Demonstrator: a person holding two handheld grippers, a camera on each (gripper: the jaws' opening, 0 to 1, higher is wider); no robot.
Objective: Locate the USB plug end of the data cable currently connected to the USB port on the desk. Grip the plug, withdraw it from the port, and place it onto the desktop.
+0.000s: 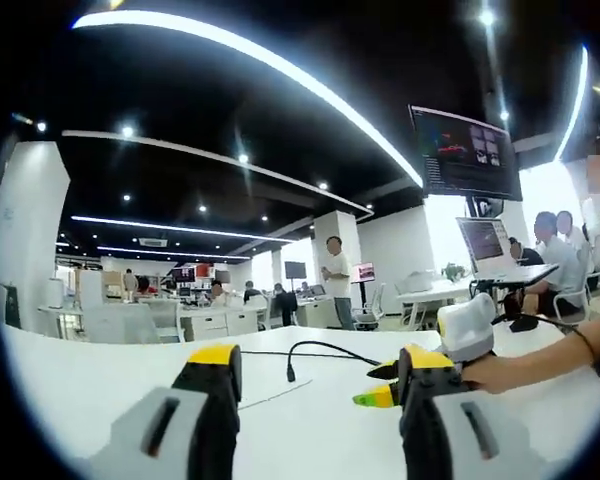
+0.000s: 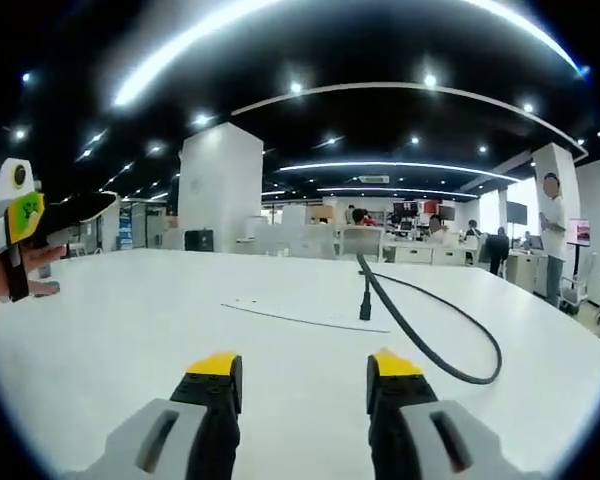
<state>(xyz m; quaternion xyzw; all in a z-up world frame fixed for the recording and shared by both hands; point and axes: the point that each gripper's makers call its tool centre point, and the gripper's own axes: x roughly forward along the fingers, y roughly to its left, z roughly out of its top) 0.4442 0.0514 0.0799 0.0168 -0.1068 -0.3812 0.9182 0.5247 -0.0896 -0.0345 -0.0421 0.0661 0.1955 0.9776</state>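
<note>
Beyond both grippers' open, empty jaws, the black cable (image 2: 420, 320) plug (image 2: 365, 305) rises from the desk (image 2: 130, 330).

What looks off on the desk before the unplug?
Nothing spilled or damaged. The thin black data cable loops across the white desktop; its plug end stands upright where it meets the desk, apparently plugged in. Left gripper and right gripper are open, short of it.

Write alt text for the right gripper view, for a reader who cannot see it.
A black data cable loops across a white desk, its plug end standing upright at the desk surface ahead of the right hand-held gripper, whose yellow-tipped jaws are open and empty. At the left edge a hand holds the left hand-held gripper; an open-plan office lies beyond.
</note>
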